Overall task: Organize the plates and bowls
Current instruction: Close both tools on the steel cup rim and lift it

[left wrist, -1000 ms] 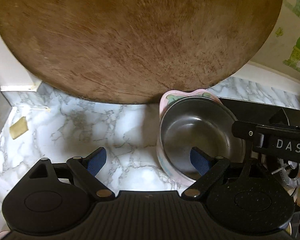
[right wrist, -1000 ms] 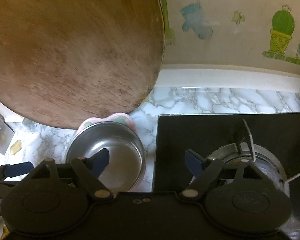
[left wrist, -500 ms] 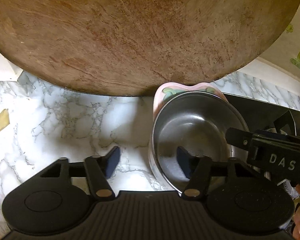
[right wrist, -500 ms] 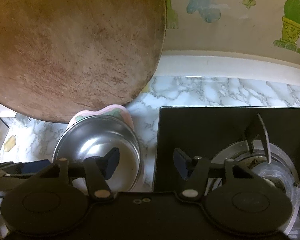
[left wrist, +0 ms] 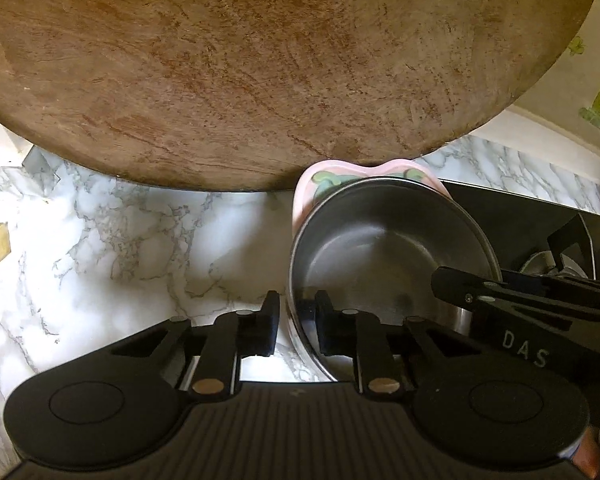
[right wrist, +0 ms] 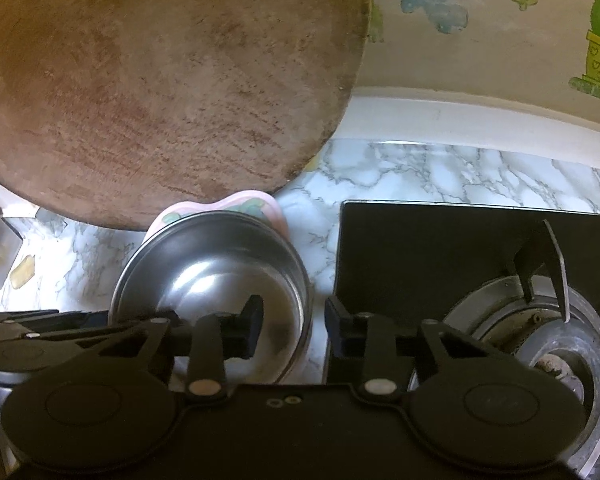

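White marble-patterned bench (left wrist: 112, 256) with grey veins runs under everything, and a large round wooden board (left wrist: 260, 64), scored and worn brown, leans at the back of it. Just in front of the board's lower edge sits a shiny round stainless-steel bowl (left wrist: 380, 248), nested in a pink scalloped dish with green markings (left wrist: 320, 178) whose rim peeks out behind it. Seen from the left wrist, the left tool (left wrist: 296, 326) has its two black fingers drawn close on either side of the steel bowl's near wall, one outside and one inside, clamped on the rim; the right tool's black arm reaches in at the bowl's right side. Only the right wrist view shows the rest: the right tool (right wrist: 294, 326) straddles the bowl's right rim with its fingers narrowly apart and a visible gap on each side, so it is not gripping. That view also takes in a black glass hob (right wrist: 440, 248) with a metal burner ring (right wrist: 540, 320), and a cream wall with cactus and butterfly stickers (right wrist: 500, 20).
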{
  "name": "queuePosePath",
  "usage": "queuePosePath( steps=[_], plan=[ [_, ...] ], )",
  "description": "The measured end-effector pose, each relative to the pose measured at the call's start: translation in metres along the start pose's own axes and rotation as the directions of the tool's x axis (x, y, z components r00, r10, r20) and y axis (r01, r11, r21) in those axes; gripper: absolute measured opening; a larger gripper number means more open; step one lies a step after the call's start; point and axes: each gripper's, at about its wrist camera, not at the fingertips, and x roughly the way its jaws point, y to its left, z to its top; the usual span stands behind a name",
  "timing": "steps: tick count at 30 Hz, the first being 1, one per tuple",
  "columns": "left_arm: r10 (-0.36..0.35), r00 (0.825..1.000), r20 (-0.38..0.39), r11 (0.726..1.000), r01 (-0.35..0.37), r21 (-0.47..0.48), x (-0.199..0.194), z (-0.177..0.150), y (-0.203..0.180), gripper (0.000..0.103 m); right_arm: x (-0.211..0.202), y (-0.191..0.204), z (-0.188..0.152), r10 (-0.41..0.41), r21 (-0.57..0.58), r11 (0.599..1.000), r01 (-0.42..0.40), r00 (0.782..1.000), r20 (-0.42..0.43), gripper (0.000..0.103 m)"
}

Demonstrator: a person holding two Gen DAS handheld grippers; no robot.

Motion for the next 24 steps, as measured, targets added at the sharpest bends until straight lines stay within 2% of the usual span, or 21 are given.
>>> queuePosePath(
  steps=[10, 24],
  plan=[
    [0.016, 1.0, 0.008, 0.999, -0.016, 0.03, -0.002, -0.003, -0.004, 0.013, 0.0, 0.001, -0.001, -0.032, -0.022, 0.999, 0.033, 0.999, 0.009, 0.018],
    [0.005, 1.0, 0.022, 0.999, -0.006, 0.044, -0.018, -0.011, -0.007, 0.013, -0.017, 0.011, -0.008, -0.062, -0.049, 0.997, 0.064, 0.997, 0.037, 0.016]
  ],
)
